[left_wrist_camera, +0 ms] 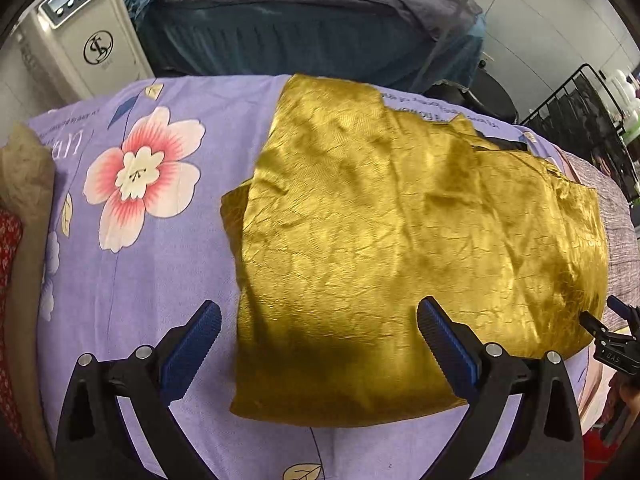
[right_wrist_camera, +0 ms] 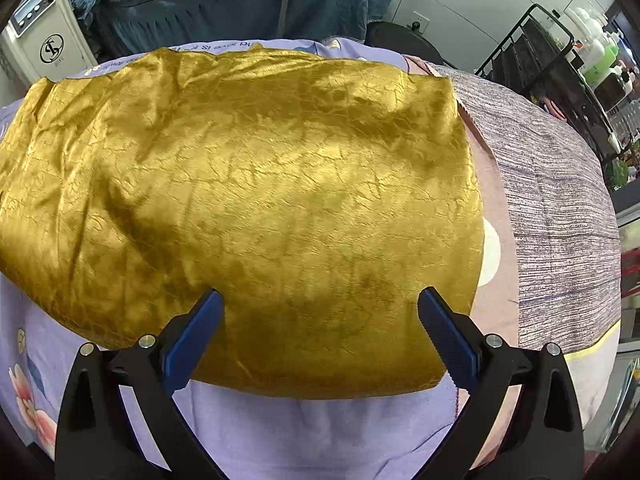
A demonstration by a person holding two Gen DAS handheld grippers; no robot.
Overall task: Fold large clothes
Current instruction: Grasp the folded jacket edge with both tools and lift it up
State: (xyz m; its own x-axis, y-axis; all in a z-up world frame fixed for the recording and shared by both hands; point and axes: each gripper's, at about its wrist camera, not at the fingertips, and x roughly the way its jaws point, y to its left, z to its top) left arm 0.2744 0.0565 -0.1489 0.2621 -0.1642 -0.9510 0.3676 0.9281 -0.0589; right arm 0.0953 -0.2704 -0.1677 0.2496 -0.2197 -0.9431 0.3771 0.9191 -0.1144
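Observation:
A shiny gold crinkled garment [left_wrist_camera: 400, 240] lies folded flat on a purple flowered sheet [left_wrist_camera: 160, 264]. My left gripper [left_wrist_camera: 318, 316] hovers open over the garment's near left edge, blue pads wide apart, holding nothing. In the right wrist view the same gold garment [right_wrist_camera: 248, 200] fills the frame, and my right gripper [right_wrist_camera: 320, 304] stands open above its near edge, nothing between the fingers. The right gripper's tips [left_wrist_camera: 612, 320] show at the left view's far right, beside the garment's right corner. A dark strip at the garment's far edge [left_wrist_camera: 504, 143] peeks out.
A grey-purple striped cloth [right_wrist_camera: 560, 208] covers the bed's right side. Behind the bed sit a dark teal covered bed [left_wrist_camera: 300, 32], a white machine [left_wrist_camera: 80, 40] at the left and a black wire rack [right_wrist_camera: 540, 64] with bottles at the right. A beige pillow [left_wrist_camera: 24, 184] lies at the left.

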